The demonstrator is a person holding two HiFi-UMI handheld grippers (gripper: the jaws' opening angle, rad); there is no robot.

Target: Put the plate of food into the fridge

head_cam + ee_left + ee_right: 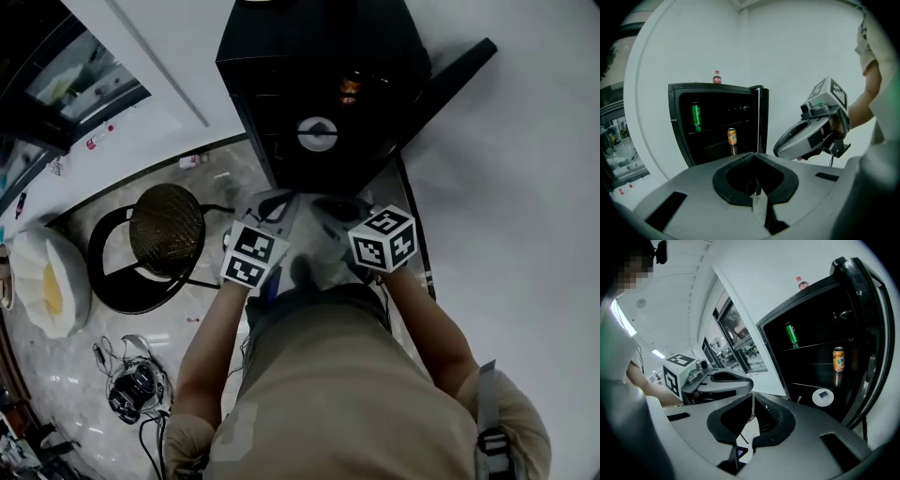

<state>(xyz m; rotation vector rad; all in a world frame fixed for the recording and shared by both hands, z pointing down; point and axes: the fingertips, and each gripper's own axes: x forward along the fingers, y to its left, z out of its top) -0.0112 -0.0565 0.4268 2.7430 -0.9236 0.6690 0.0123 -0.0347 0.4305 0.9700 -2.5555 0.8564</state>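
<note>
A small black fridge (319, 84) stands open in front of me, its door (450, 70) swung out to the right. On a lower shelf inside lies a white plate (317, 133) with something dark on it, also in the right gripper view as the plate (822, 397). My left gripper (272, 202) and right gripper (333, 208) hang side by side just before the opening, apart from the plate. The left gripper (753, 153) is shut and empty. The right gripper (753, 394) has its jaws together with nothing held. The left gripper's own body hides the plate in its view.
A green can (695, 115) stands on an upper shelf, an orange can (732, 136) on the middle one, and a red-capped bottle (716, 77) on top of the fridge. A round woven-seat stool (167, 220) and a tangle of cables (136, 384) are on the floor at left.
</note>
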